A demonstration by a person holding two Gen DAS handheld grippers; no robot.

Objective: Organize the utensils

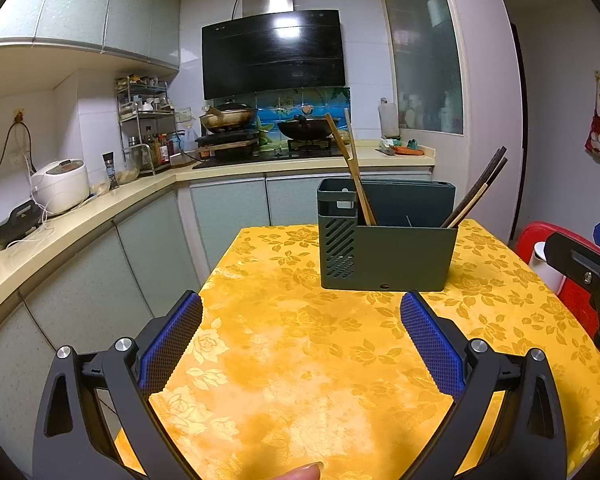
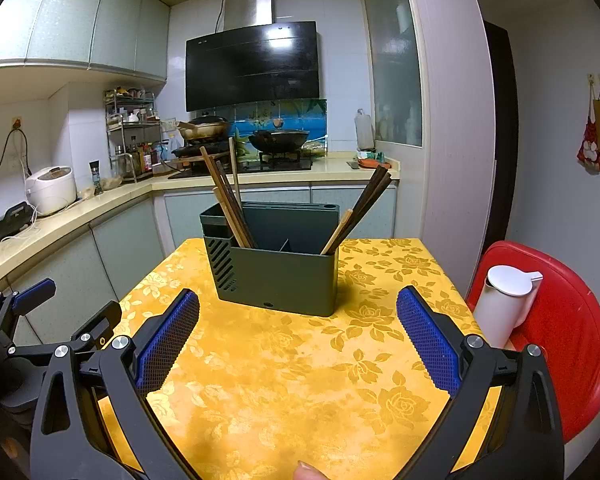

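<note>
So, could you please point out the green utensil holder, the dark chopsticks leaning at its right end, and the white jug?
green utensil holder (image 2: pixel 284 280): right wrist view, front wall.
dark chopsticks (image 2: pixel 370 194): right wrist view, upper shafts.
white jug (image 2: pixel 500 312): right wrist view, body below the lid.

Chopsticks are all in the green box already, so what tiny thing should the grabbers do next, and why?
Probably move the right gripper forward toward the chopsticks leaning at the box's right end. Both it and the left gripper are open and empty, the tablecloth shows no loose utensils, and two bunches stand apart in the box.
</note>
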